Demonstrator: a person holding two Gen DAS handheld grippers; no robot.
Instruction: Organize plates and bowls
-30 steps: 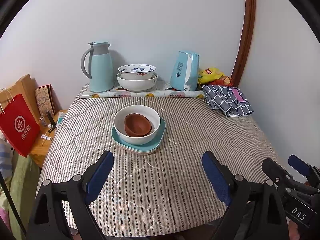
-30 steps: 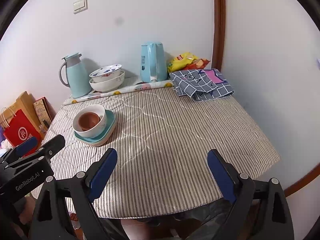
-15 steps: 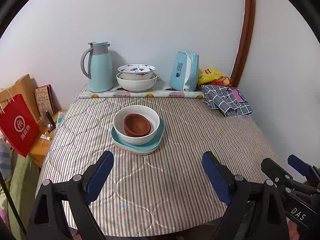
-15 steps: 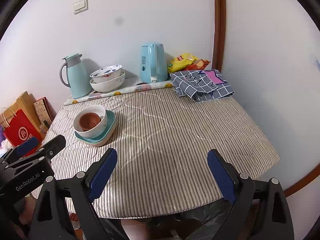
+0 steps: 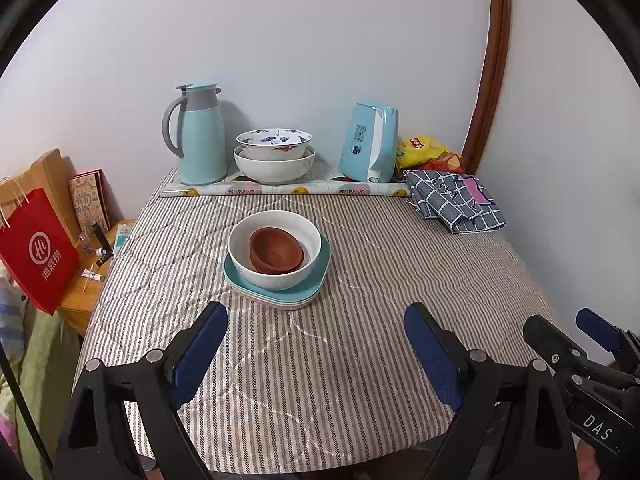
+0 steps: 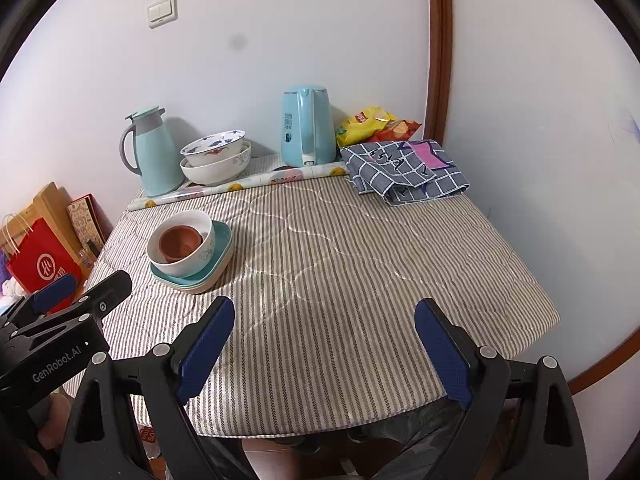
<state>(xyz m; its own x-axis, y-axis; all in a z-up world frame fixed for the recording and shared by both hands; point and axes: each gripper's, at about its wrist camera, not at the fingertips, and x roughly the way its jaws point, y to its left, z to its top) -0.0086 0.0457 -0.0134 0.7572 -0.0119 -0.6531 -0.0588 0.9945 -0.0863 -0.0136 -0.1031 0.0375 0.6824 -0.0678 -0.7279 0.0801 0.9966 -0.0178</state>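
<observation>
Stack seen at counter centre-left: brown bowl [image 5: 276, 249] nested inside white bowl [image 5: 274, 249], which is seated on teal plate [image 5: 322, 280] with further pale plates layered under it. Nesting by size appears intended to save room and keep the pile stable, so the sorting is judged largely done for this group. A second pair is kept at the back near the wall: patterned bowl [image 5: 273, 142] set inside a large white bowl [image 5: 274, 167], between thermos jug [image 5: 197, 134] and electric kettle [image 5: 370, 142]; both pairs sit apart, so merging may be what is left, though this cannot be confirmed.

Left gripper [image 5: 316, 344] is held low over the near edge of the striped counter [image 5: 400, 264], jaws spread wide, nothing pinched, aimed roughly at the stack. Right gripper [image 6: 325, 342] is likewise spread and empty, held over bare cloth well to the right of the stack. Both are judged to be parked clear of the crockery, not touching anything.

Folded checked cloth [image 6: 404, 172] and snack bags [image 6: 372, 124] are left in the far right corner, away from the dishes. Red paper bag [image 5: 38, 248] stands beside the counter on the left.
</observation>
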